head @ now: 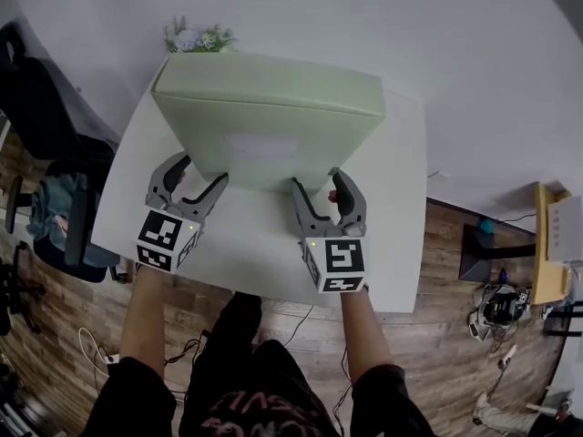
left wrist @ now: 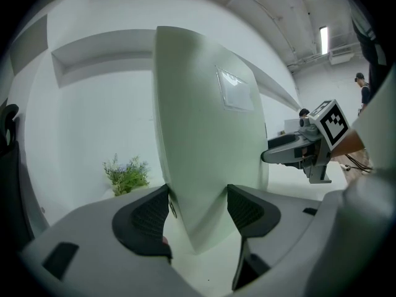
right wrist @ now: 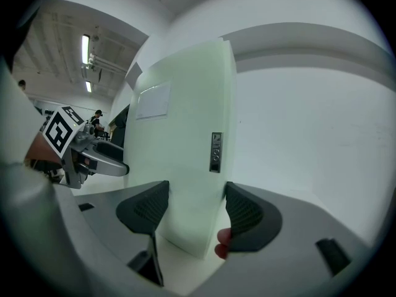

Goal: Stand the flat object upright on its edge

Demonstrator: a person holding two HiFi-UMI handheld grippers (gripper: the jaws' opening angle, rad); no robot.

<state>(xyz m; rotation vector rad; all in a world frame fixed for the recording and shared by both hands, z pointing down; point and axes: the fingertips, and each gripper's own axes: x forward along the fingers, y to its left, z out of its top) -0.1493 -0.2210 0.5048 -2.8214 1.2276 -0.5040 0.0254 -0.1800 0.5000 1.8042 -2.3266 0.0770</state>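
Left gripper (head: 199,173) is clamped on the near left corner of the pale green slab (head: 269,116), one jaw on each face. In the left gripper view the slab (left wrist: 204,135) fills the gap of the left gripper (left wrist: 198,212) and both ribbed pads press on it. Right gripper (head: 319,182) does the same on the near right corner. In the right gripper view its jaws are closed on the slab (right wrist: 179,153), and the right gripper (right wrist: 192,206) has a fingertip of the person showing under one pad.

Slab is up on its long lower edge over the white table (head: 401,244), broad face toward the person and thick top edge visible from the head view. Can't tell if the lower edge rests on the table. White label (head: 260,146) on the near face. Small dark tag (right wrist: 215,151) on the narrow side edge.

Small potted plant (head: 196,39) at the table's far edge, behind the slab. Dark chair (head: 36,107) left of the table.
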